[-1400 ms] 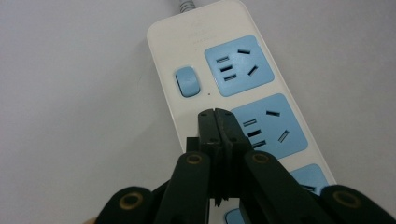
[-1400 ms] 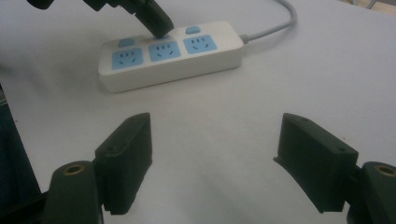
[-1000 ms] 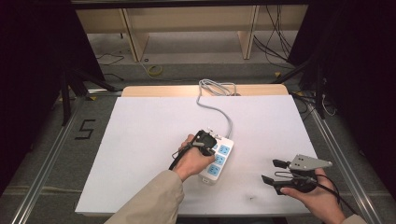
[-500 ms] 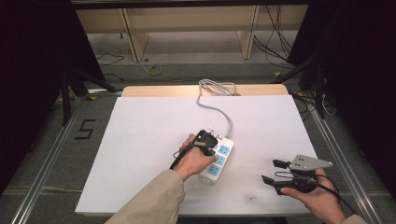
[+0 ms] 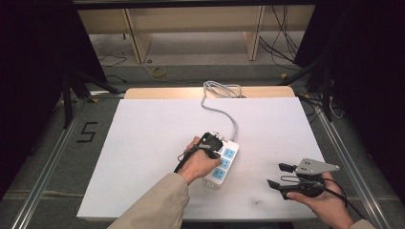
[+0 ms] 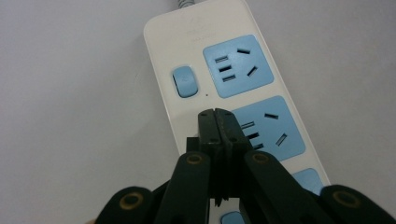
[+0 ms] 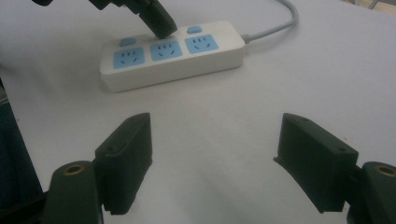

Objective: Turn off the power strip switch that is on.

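Left claw [image 6: 215, 113] clenched empty over power strip [image 6: 187, 46] | right claw [image 7: 212, 163] released, apart

Bright even light, dark surroundings, soft focus

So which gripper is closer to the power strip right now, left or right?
Left. The left gripper, jaws shut, has its tips at the power strip by the middle switch. The right gripper, jaws open, sits apart on the table, off to the strip's right.
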Demonstrator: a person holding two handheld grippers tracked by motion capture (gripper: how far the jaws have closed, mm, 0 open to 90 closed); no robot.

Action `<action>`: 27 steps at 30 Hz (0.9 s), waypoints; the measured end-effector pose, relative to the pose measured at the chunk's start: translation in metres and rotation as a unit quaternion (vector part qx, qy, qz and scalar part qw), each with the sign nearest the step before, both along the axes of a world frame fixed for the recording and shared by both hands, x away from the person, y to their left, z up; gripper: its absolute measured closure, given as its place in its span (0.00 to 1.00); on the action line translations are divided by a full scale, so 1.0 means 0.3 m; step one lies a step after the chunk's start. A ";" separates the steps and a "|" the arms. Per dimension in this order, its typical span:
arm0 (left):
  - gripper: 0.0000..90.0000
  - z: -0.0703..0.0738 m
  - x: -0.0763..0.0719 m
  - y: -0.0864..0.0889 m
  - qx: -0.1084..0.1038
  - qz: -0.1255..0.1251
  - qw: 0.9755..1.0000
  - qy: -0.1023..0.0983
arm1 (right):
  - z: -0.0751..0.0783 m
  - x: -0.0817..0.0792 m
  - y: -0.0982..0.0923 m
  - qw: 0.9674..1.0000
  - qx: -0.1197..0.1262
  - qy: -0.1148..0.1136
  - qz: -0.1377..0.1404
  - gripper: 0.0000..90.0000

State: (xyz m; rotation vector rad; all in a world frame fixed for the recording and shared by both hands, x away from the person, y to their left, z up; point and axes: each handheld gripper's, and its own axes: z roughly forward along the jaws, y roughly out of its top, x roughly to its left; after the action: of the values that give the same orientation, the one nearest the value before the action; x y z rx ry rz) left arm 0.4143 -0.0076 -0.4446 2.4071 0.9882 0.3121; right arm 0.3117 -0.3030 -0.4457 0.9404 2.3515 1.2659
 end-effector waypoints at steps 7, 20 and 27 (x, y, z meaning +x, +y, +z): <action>1.00 0.000 0.001 0.001 -0.001 0.000 1.000 0.001 | 0.001 0.001 -0.003 1.000 0.000 -0.003 -0.001 0.30; 1.00 0.001 0.001 0.001 -0.001 -0.001 1.000 0.001 | 0.004 0.001 -0.004 1.000 0.001 -0.004 -0.002 0.30; 1.00 0.001 0.000 -0.001 0.001 -0.002 1.000 -0.001 | 0.005 -0.001 -0.003 1.000 0.002 -0.006 -0.002 0.30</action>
State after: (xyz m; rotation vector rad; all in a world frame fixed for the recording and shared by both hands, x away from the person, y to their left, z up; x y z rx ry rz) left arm 0.4142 -0.0079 -0.4443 2.4103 0.9830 0.3142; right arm 0.3115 -0.3039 -0.4443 0.9362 2.3381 1.2719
